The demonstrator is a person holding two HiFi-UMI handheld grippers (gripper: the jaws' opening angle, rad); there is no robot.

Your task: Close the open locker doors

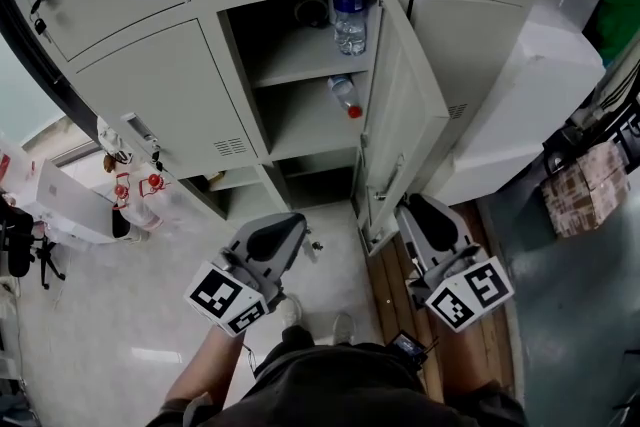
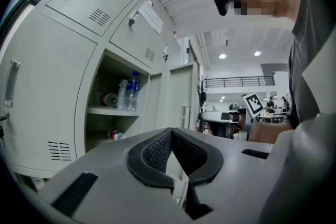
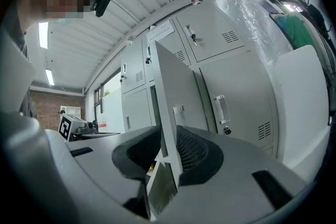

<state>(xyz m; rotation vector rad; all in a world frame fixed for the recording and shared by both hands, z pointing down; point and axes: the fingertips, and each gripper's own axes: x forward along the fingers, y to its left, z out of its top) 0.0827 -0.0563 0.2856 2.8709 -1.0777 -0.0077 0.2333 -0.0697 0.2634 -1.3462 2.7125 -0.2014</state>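
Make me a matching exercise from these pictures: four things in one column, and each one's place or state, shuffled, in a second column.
Things:
1. door
2. water bottle
3. red-capped bottle
4. left gripper

Places or states:
A. lying on the lower shelf
B. jaws together, nothing between them
C. standing on the upper shelf
D. swung open, its edge between the jaws of the right gripper

Pairs: 1-D, 2-C, 3-A, 4-B
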